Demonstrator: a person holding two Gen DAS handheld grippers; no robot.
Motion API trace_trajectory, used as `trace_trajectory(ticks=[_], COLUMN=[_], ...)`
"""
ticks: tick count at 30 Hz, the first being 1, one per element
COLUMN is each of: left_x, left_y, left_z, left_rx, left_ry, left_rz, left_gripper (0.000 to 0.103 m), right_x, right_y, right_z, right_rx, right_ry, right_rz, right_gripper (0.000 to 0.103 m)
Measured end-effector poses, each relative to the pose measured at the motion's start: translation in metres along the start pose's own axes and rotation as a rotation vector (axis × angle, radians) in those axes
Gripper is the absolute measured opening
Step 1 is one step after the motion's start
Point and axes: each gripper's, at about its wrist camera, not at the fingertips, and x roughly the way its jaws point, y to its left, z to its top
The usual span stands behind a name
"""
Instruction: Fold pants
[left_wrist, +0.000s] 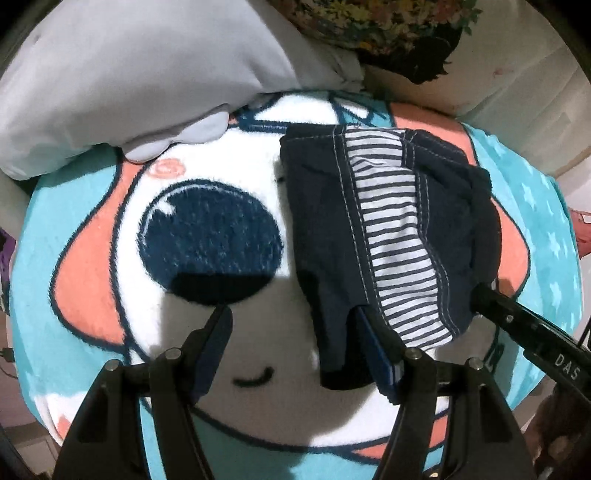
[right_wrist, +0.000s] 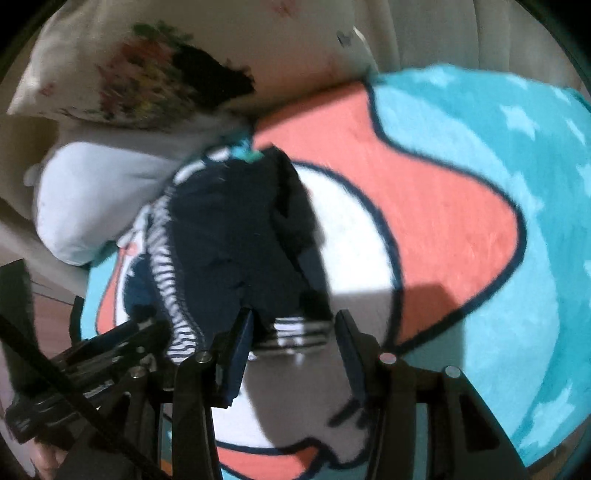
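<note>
Small dark navy pants (left_wrist: 325, 221) with a striped white-and-navy lining lie folded on the cartoon blanket (left_wrist: 110, 236). My left gripper (left_wrist: 295, 325) is open, its right finger (left_wrist: 373, 332) touching the near edge of the pants, its left finger on bare blanket. In the right wrist view the pants (right_wrist: 229, 236) lie just ahead of my right gripper (right_wrist: 291, 332), which is open with the striped near edge between its fingers. The right gripper's tip also shows in the left wrist view (left_wrist: 491, 299) against the pants' right side. The left gripper shows at lower left of the right wrist view (right_wrist: 122, 339).
A pale grey pillow (left_wrist: 129, 85) lies beyond the blanket at the left. A floral pillow (right_wrist: 122, 81) lies behind it. The teal blanket with stars (right_wrist: 517, 184) spreads wide to the right of the pants.
</note>
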Motion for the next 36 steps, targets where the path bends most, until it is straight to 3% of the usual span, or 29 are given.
trace_trajectory(ticks=[4,12,18,28,36], left_x=[-0.010,-0.030,-0.033,-0.030,-0.025], left_y=[0.000,-0.014,-0.025,-0.045,-0.043], left_z=[0.003,-0.005,-0.006,-0.009,-0.007], left_rx=[-0.003,0.049,0.062,0.067,0.008], left_ry=[-0.017,-0.067,-0.076,-0.074,-0.070], left_rz=[0.000,0.025,0.032,0.054,0.075], left_gripper=[0.068,0.068,0.068,0.068,0.068], right_x=[-0.008,-0.020,-0.021,-0.021,-0.018], right_y=[-0.002,0.012,-0.006,-0.031,-0.037], right_z=[0.002,0.003,0.005,0.008,0.022], right_rx=[0.008,-0.054,-0.012,0.005,-0.021], right_ry=[-0.020,-0.069,-0.056,-0.032,-0.020], right_rz=[-0.002,-0.110,-0.125,-0.112,-0.053], right_gripper=[0.054,0.057,0.057,0.057,0.058])
